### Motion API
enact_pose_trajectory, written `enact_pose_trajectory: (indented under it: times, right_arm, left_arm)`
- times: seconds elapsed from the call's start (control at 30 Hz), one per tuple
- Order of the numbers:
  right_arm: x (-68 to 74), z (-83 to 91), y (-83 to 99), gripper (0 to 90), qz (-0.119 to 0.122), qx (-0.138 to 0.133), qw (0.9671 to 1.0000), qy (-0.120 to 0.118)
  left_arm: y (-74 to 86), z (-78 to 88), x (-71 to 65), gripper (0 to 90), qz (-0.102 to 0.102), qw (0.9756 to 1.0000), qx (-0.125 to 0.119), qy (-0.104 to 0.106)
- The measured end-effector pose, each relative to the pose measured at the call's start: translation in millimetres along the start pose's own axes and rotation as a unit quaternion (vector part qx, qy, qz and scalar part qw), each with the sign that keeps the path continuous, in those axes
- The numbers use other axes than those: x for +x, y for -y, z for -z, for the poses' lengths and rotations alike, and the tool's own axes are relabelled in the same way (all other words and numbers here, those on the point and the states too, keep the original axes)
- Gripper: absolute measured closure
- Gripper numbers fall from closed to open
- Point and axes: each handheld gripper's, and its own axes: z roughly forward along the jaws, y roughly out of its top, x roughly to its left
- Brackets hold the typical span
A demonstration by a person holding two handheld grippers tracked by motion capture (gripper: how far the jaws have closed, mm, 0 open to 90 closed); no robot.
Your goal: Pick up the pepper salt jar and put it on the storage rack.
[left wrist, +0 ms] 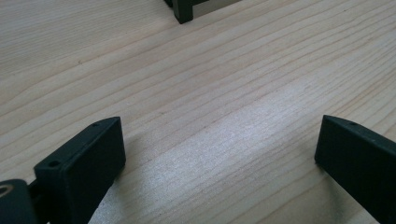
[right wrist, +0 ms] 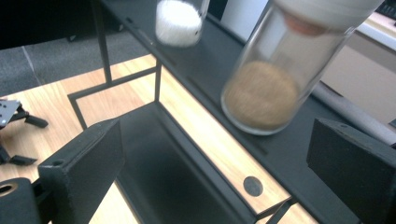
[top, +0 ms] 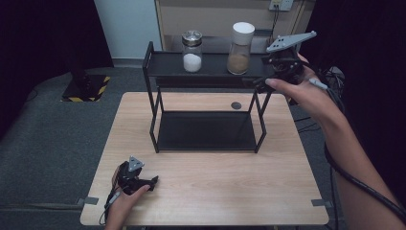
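- The right hand-held gripper (top: 262,82) hangs at the right end of the rack's (top: 153,115) top shelf (top: 210,67); its jaws stand wide and hold nothing.
- The brown jar (top: 240,42), with a white lid, stands upright on the top shelf just beyond the jaws. In the right gripper view the brown jar (right wrist: 280,74) lies ahead and between the jaw lines, not yet between the pads.
- Judged progress: the work is at the approach step. The grasp and any lift or transfer of the brown jar are still to come.
- The left hand-held gripper (top: 154,181) rests on the desk (top: 210,196) at its near left corner, well apart from the rack. Its jaws stand wide over bare wood, with nothing between them.
- The white jar (top: 192,51), with a metal lid, stands upright on the same shelf to the left of the brown jar, apart from it.
- The lower shelf (top: 206,130) is bare. A dark round hole (top: 236,105) shows in the desk behind it.
- Likely obstructions: the shelf's raised edge and the rack's right end frame (top: 261,112) sit close to the right hand-held gripper. The white jar leaves room on the far side of the brown jar.
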Motion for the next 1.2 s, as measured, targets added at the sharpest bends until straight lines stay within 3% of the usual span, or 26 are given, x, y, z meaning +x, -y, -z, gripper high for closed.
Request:
enact_pose_trajectory:
  times: [0.27,0.43,0.77,1.2]
  right_arm:
    - [12.4,-4.9,14.4,4.7,0.006,0.010,0.9999,-0.009]
    - [21.4,-13.3,25.9,4.7,0.013,0.033,0.9992,-0.016]
    - [28.4,-27.1,55.8,4.7,0.003,0.056,0.9978,-0.034]
    - [39.6,-60.7,104.3,4.8,-0.010,0.088,0.9952,-0.043]
  left_arm:
    - [0.0,0.0,0.1,0.7,0.000,1.0000,0.000,0.000]
    - [0.0,0.0,0.0,0.7,0.000,1.0000,0.000,0.000]
    - [-0.1,0.1,0.0,0.7,0.000,1.0000,0.001,0.000]
    - [-0.3,0.2,0.1,0.7,-0.001,1.0000,0.001,0.000]
